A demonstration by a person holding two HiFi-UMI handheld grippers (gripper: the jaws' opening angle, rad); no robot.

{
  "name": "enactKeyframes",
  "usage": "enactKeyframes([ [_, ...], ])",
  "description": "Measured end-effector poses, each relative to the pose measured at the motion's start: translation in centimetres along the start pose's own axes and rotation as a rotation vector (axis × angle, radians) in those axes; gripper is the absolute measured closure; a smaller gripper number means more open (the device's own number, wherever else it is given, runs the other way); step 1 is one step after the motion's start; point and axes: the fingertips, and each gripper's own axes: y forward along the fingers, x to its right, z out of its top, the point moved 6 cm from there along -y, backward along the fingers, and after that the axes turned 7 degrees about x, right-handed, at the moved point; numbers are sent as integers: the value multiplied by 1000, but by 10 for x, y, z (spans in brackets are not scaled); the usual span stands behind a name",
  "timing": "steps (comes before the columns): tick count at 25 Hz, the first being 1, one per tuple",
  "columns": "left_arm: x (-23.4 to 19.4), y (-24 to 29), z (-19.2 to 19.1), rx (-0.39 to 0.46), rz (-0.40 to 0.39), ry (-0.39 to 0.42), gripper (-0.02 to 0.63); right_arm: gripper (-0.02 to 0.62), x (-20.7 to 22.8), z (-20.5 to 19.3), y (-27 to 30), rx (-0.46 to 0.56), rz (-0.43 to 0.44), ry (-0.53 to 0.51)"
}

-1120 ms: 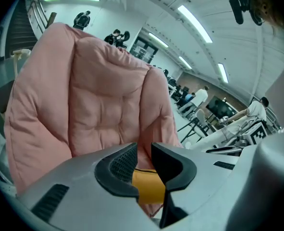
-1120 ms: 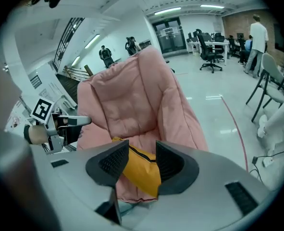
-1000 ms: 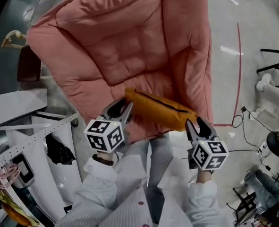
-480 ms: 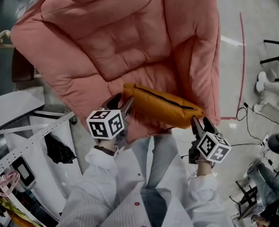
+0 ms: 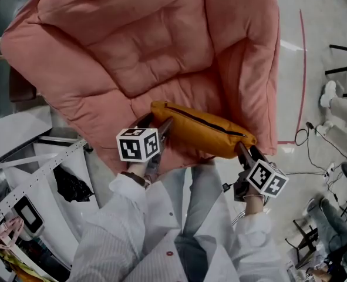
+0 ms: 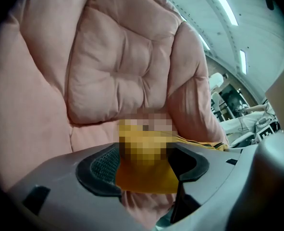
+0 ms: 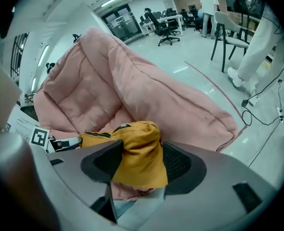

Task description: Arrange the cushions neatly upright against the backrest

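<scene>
A mustard-orange cushion [image 5: 202, 131] with a dark zipper lies across the front of the pink padded chair [image 5: 155, 51], below its backrest. My left gripper [image 5: 155, 123] is at the cushion's left end, and its jaws are opening. In the left gripper view a cushion corner [image 6: 146, 177] sits loosely between the jaws of the left gripper [image 6: 144, 165], with a gap on the right side. My right gripper [image 5: 245, 150] is at the cushion's right end. There the bunched corner [image 7: 139, 158] lies between the wide-spread jaws of the right gripper [image 7: 137, 165].
A white metal rack [image 5: 38, 157] stands to the chair's left. A red floor line [image 5: 302, 69], cables [image 5: 314, 151] and a person's white-clad leg [image 5: 340, 107] lie to the right. Office chairs [image 7: 163, 25] stand far behind.
Both grippers' jaws have spread wider around the cushion's ends. The left gripper shifted slightly right and up. The cushion stayed on the chair's front.
</scene>
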Motion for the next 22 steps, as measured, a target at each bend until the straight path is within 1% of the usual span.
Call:
enactKeyframes([
  [3,-1,3,-2,6,9,-24,299,369,-2,0,2,-5,16,-1],
  [6,2,5,0,9,6,-31,329,378,-4,3,2,12,33,-23],
  [10,5,4,-1,2,-1,-38,395,462,-8,3,2,12,34,-57],
  [13,4,4,-2,-2,5,-58,425,502,-12,3,5,3,36,-91],
  [17,3,5,-3,-2,19,-56,456,529,-15,2,9,3,22,-111],
  [22,4,-6,-1,29,38,-73,465,541,-24,13,6,15,28,-147],
])
